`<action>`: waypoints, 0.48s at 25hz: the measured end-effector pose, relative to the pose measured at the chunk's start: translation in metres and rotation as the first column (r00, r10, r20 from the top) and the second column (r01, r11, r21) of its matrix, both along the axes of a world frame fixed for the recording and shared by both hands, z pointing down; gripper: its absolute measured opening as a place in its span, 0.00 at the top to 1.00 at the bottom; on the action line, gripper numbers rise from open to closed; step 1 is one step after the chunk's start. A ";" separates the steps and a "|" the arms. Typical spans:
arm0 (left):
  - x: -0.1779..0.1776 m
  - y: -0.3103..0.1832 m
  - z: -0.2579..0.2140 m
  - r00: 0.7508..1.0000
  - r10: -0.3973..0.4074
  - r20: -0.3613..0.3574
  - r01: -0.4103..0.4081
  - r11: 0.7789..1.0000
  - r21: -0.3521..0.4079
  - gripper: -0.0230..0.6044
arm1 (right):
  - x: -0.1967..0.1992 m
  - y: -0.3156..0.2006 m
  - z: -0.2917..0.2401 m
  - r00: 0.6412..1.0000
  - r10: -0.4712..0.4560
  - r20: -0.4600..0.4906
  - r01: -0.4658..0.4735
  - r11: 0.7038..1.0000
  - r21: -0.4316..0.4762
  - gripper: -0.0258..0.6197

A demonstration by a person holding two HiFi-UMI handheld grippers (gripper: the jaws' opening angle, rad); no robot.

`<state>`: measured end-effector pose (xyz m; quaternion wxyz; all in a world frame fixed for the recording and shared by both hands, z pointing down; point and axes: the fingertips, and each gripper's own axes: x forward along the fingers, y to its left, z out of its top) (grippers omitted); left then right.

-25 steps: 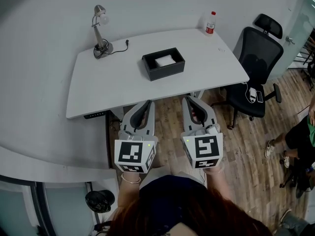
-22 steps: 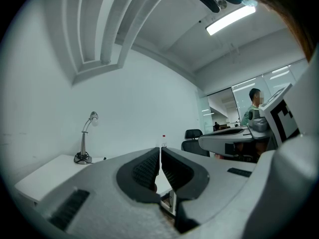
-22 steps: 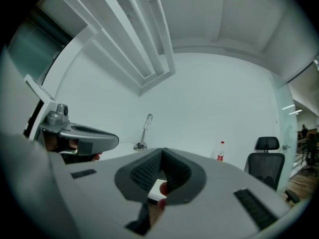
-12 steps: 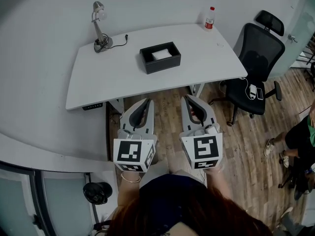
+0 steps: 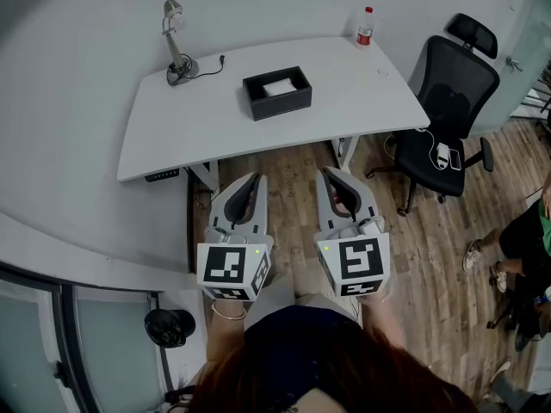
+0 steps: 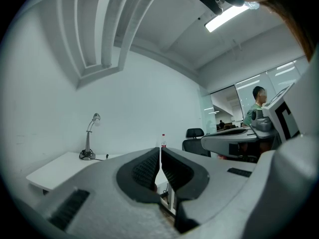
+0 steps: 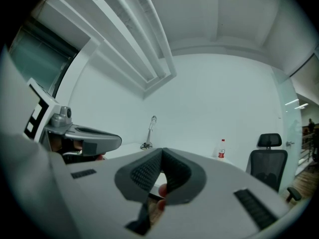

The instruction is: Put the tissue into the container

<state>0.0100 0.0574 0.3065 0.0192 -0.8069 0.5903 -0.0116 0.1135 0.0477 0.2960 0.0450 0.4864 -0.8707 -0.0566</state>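
A black open box (image 5: 277, 93), the container, stands on the white desk (image 5: 198, 127), with a white tissue (image 5: 279, 87) lying inside it. Both grippers are held side by side well short of the desk, above the wooden floor. My left gripper (image 5: 256, 179) is shut with nothing between its jaws, and its closed tips (image 6: 160, 156) show in the left gripper view. My right gripper (image 5: 328, 173) is also shut and empty, its tips (image 7: 162, 156) meeting in the right gripper view.
A desk lamp (image 5: 176, 37) with a cable stands at the desk's back left. A red-labelled bottle (image 5: 366, 27) is at the back right corner. A black office chair (image 5: 448, 110) sits right of the desk. A person's legs (image 5: 525, 239) are at the far right.
The desk and box have shifted a little further up in the head view as the person backs away. Both grippers keep their place and stay shut.
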 end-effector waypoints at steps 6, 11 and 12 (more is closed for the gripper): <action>0.009 0.017 0.001 1.000 -0.007 0.008 0.007 1.000 -0.003 0.92 | 0.007 0.015 0.001 1.000 -0.014 0.024 0.014 1.000 0.005 0.93; 0.011 0.028 0.002 1.000 -0.013 0.009 0.014 1.000 -0.007 0.92 | 0.009 0.025 -0.001 0.999 -0.027 0.034 0.027 1.000 0.011 0.93; 0.012 0.029 0.002 1.000 -0.014 0.010 0.014 1.000 -0.008 0.92 | 0.009 0.026 -0.001 0.999 -0.027 0.031 0.027 1.000 0.014 0.93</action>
